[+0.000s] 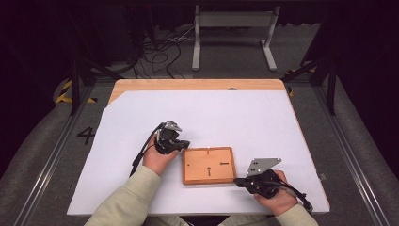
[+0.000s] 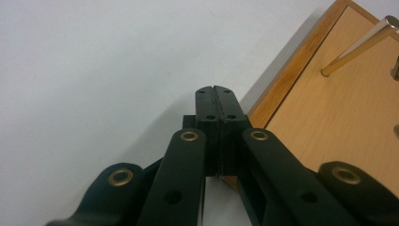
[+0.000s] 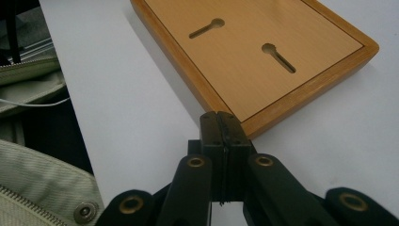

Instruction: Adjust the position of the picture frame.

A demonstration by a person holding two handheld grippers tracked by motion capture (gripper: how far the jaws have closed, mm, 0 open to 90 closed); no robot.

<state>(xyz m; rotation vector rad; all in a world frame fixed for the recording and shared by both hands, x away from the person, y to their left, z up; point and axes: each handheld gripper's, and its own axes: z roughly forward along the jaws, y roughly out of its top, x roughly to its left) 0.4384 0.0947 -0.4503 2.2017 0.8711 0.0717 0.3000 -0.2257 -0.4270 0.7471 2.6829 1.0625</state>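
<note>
A flat wooden board (image 1: 208,165) with a raised rim and two keyhole slots (image 3: 278,56) lies on the white sheet near the table's front. My left gripper (image 1: 185,144) is shut with nothing in it, its tips at the board's upper left corner (image 2: 339,108). In the left gripper view (image 2: 217,101) a thin metal pin (image 2: 357,44) sticks out of the board. My right gripper (image 1: 238,181) is also shut and holds nothing, its tips at the board's lower right corner. The right gripper view (image 3: 225,127) shows the closed pads just short of the board's rim (image 3: 301,101).
A white sheet (image 1: 211,113) covers most of the wooden table (image 1: 197,84). Beyond the far edge, a white metal stand (image 1: 233,35) and loose cables (image 1: 160,52) are on the floor. A beige jacket (image 3: 42,188) is at the table's near edge.
</note>
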